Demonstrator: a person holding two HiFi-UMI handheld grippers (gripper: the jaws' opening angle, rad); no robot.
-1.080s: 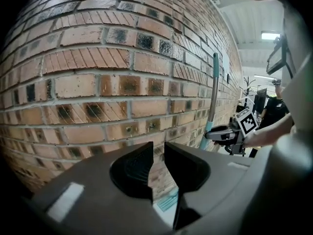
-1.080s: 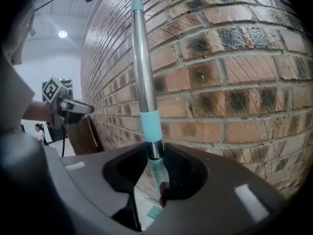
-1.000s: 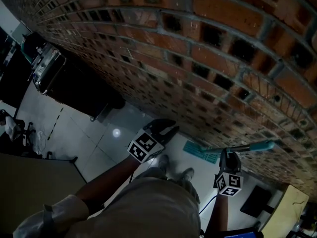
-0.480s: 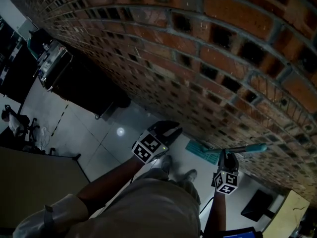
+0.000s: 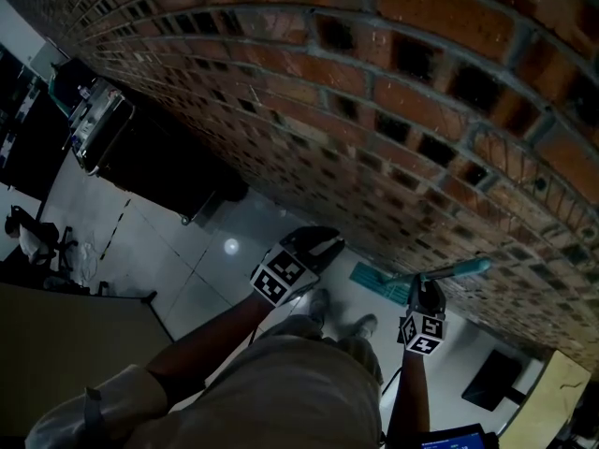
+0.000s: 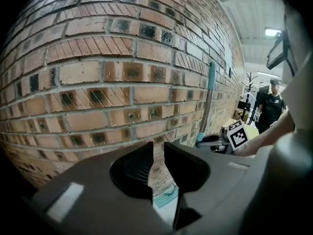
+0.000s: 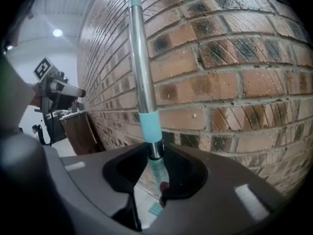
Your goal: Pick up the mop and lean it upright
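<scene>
The mop's handle (image 7: 143, 67), silver with a teal sleeve, stands upright close against the brick wall (image 7: 230, 82). My right gripper (image 7: 154, 155) is shut on it just below the sleeve. In the head view the handle (image 5: 459, 269) runs from the right gripper (image 5: 426, 293) along the wall, and the teal mop head (image 5: 377, 282) rests on the floor at the wall's foot. My left gripper (image 5: 315, 245) hovers beside it near the wall. Its jaws (image 6: 159, 155) stand a narrow gap apart with nothing between them. The left gripper view also shows the handle (image 6: 210, 92).
A dark cabinet (image 5: 159, 171) with a metal case (image 5: 94, 124) stands along the wall at the left. A black mat (image 5: 491, 382) and a wooden board (image 5: 552, 391) lie at the lower right. The person's shoes (image 5: 342, 330) stand on pale floor tiles. Another person (image 6: 271, 109) stands far off.
The right gripper and the mop handle have shifted slightly left and closer to the wall in the head view. The left gripper has barely moved.
</scene>
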